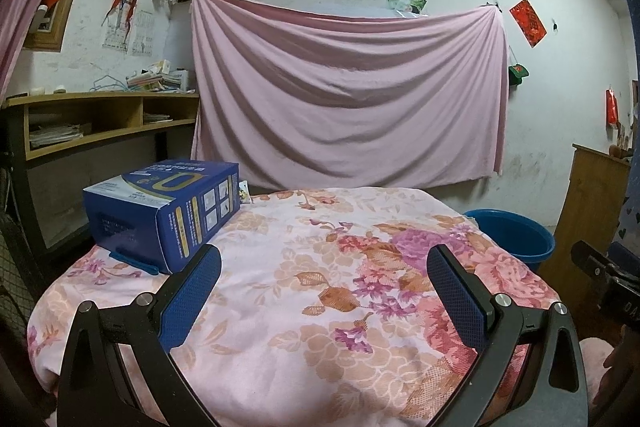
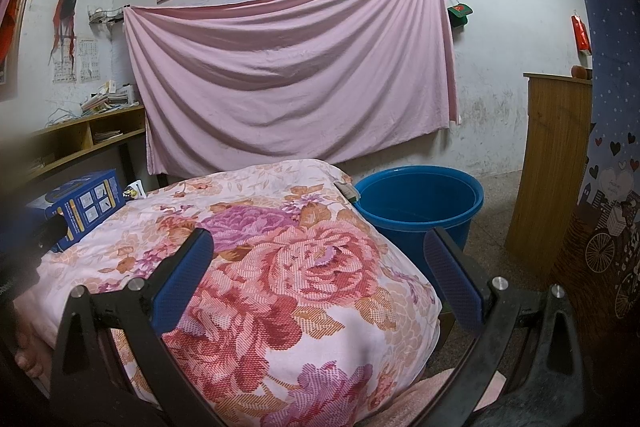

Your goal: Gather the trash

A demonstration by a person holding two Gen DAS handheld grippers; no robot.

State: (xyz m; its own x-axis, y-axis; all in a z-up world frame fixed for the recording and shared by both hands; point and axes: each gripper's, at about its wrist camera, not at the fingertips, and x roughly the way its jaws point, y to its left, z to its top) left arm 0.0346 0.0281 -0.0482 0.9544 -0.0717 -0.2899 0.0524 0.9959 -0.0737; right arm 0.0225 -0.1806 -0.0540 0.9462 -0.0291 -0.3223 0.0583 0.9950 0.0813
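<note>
Left gripper (image 1: 324, 269): black forked frame carrying two fingers faced with blue textured pads (image 1: 191, 297), fastened by round silver screws (image 1: 502, 299). Right gripper (image 2: 319, 253): identical build, black arms, blue mesh-patterned pads (image 2: 452, 279), silver screw heads (image 2: 499, 283).

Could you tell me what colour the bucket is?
Blue; the bucket shows best in the right wrist view.

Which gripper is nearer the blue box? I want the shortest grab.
Left. The left gripper sits just beside the blue box; the right gripper is farther off, with the box at its far left.
</note>
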